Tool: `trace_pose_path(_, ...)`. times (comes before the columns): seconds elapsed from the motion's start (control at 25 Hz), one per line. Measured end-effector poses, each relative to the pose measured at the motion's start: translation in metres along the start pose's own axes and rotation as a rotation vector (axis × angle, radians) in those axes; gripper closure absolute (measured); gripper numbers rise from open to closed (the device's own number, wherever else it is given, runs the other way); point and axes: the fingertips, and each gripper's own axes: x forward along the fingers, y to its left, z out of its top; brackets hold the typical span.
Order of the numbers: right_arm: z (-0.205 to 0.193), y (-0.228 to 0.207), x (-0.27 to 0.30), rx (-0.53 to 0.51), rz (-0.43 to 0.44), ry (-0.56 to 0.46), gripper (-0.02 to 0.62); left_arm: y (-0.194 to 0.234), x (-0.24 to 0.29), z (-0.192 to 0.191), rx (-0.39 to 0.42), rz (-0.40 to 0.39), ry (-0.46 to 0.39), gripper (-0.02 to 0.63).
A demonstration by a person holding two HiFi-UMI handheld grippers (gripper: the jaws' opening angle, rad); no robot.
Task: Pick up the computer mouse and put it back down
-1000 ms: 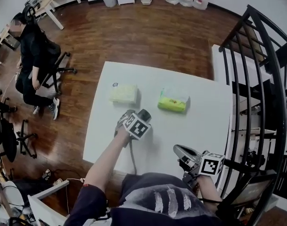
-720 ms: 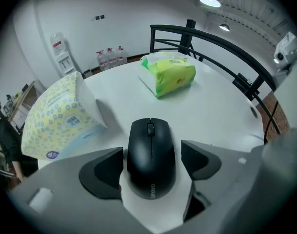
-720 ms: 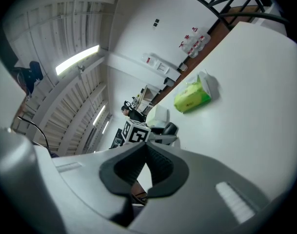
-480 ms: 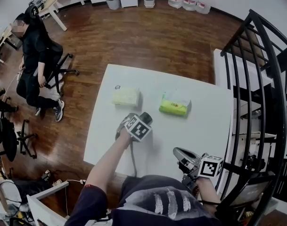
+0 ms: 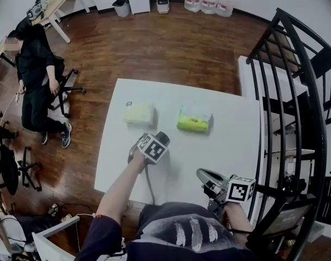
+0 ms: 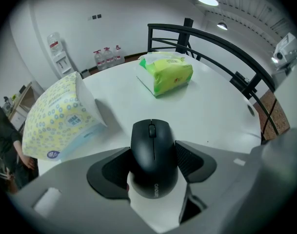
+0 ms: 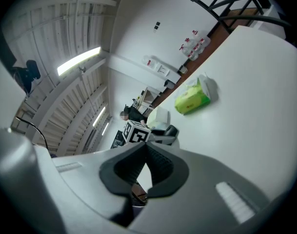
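Left gripper (image 5: 136,150) jaws have just been closing and clasp the computer mouse (image 6: 153,150), lower centre, apparently unlifted on the tabletop (image 6: 216,113). Right gripper (image 7: 147,153) is clenched, empty. Lifting and replacing remain.

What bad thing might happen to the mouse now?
The left tongs have just been closing, with the black mouse between them. They touch only its smooth, rounded sides, so it might slip out when lifted. The dotted yellow pack lies close beside it and might get bumped.

Left tongs (image 6: 153,156) just closing on mouse (image 6: 152,139)
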Motion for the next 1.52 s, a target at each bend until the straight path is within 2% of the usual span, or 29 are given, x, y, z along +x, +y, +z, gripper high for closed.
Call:
trace_pose_path(0.16, 0.002, 0.001, -0.005, -0.001, -0.002, -0.013, 0.592, -0.003, -0.014, 0.000, -0.054, -0.024, -0.024, 0.301)
trace_pose_path(0.32, -0.003, 0.004, 0.002, -0.010, 0.019, -0.009, 0.592, 0.015, -0.042, -0.010, -0.053, 0.047, -0.013, 0.301)
trace_pose_path(0.4, 0.000, 0.006, 0.003, -0.015, 0.024, 0.000, 0.592, 0.003, -0.057, 0.001, -0.055, -0.001, -0.054, 0.301)
trace_pose_path(0.48, 0.003, 0.009, -0.002, -0.019, 0.026, 0.002, 0.592, -0.016, -0.072, 0.015, -0.025, -0.048, -0.096, 0.301)
trace_pose_path(0.6, 0.006, 0.010, -0.011, -0.017, 0.030, 0.000, 0.592, -0.037, -0.095, 0.030, 0.035, -0.066, -0.123, 0.301)
trace_pose_path(0.72, 0.008, 0.007, -0.021, -0.017, 0.034, 0.003, 0.592, -0.063, -0.115, 0.044, 0.061, -0.115, -0.153, 0.301)
trace_pose_path(1.0, -0.001, 0.012, -0.018, -0.023, 0.032, 0.006, 0.592, -0.096, -0.163, 0.046, 0.135, -0.196, -0.201, 0.299)
trace_pose_path(1.52, -0.018, 0.034, -0.016, -0.051, 0.062, 0.016, 0.592, -0.132, -0.251, 0.041, 0.254, -0.163, -0.356, 0.300)
